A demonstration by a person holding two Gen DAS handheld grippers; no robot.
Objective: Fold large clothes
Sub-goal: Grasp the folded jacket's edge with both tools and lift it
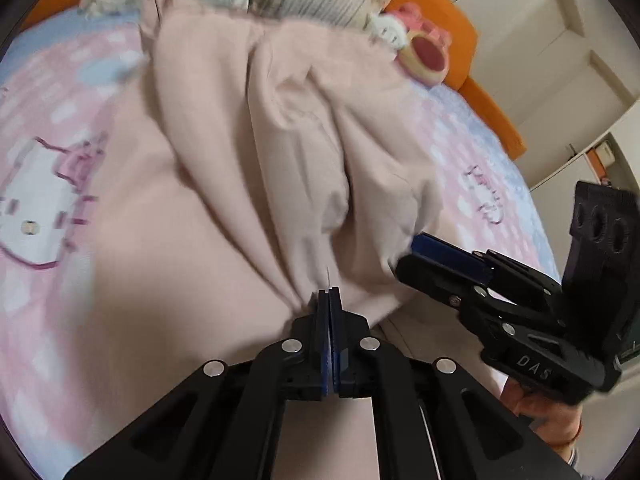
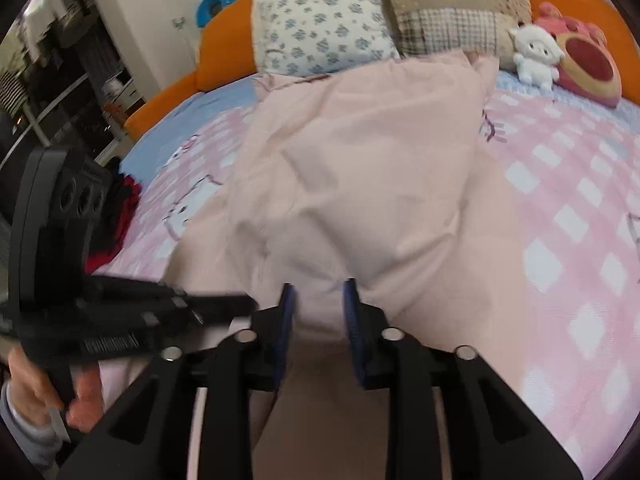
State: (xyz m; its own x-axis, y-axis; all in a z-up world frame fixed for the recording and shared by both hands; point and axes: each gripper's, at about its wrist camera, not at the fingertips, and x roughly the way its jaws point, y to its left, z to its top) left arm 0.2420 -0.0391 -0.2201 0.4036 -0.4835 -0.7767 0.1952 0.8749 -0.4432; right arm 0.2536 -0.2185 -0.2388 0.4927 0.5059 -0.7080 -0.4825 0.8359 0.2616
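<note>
Left gripper pinching a bunched edge of the pink garment; right gripper spread, cloth between the pads, no squeeze visible. Garment heaped on a pink checked bedsheet; pillows and plush toys beyond.

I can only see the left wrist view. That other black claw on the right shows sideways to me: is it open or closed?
Observer: Its own camera shows the right gripper open, with the pink garment bulging between its blue pads.
Operator: Is anything else lying there that my picture misses?
Observer: Yes, a heap of red and dark clothes sits at the edge of the bedspread, on the left of the right wrist view.
</note>
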